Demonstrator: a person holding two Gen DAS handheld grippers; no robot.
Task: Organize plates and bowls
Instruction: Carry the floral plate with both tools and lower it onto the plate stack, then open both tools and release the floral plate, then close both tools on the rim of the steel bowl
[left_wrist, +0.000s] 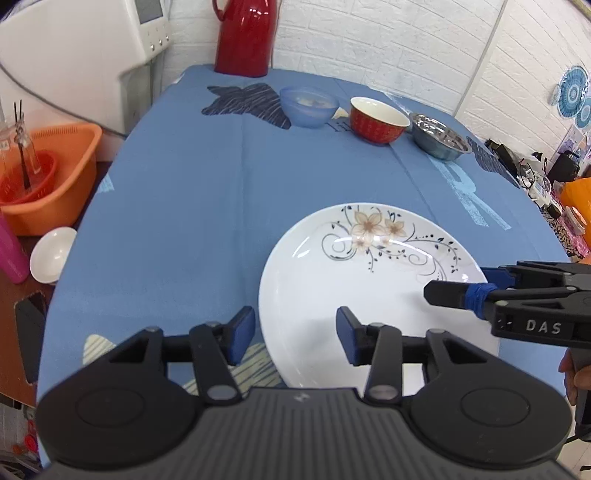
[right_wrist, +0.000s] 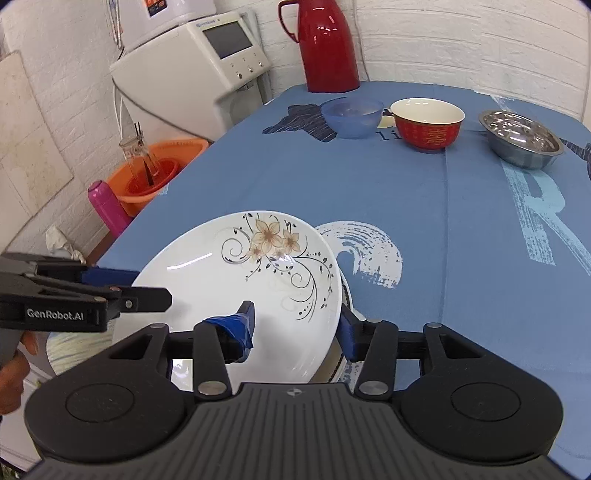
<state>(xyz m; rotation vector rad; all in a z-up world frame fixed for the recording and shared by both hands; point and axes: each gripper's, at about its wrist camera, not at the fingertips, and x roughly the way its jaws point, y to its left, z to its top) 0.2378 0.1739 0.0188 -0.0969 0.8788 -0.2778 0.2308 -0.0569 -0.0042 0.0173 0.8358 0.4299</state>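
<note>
**Gripping plate at both rims**

Straddling the plate (right_wrist: 236, 280), the right hand-held gripper (right_wrist: 295, 328) has one blue pad on the inner face and the other outside the right rim, w/ visible gap, so firm clamp or not: can't tell. Left hand-held gripper (left_wrist: 295, 328) sits about half open, left rim of the plate (left_wrist: 369, 295) between its pads, no clear contact. In the right view its pads lie above and below that rim. Plate looks tilted, near edge of the worktop (left_wrist: 207, 206). Far side: blue bowl (left_wrist: 308, 106), red bowl (left_wrist: 379, 119), steel bowl (left_wrist: 439, 136) in a row, red flask (left_wrist: 244, 37) behind.
</note>
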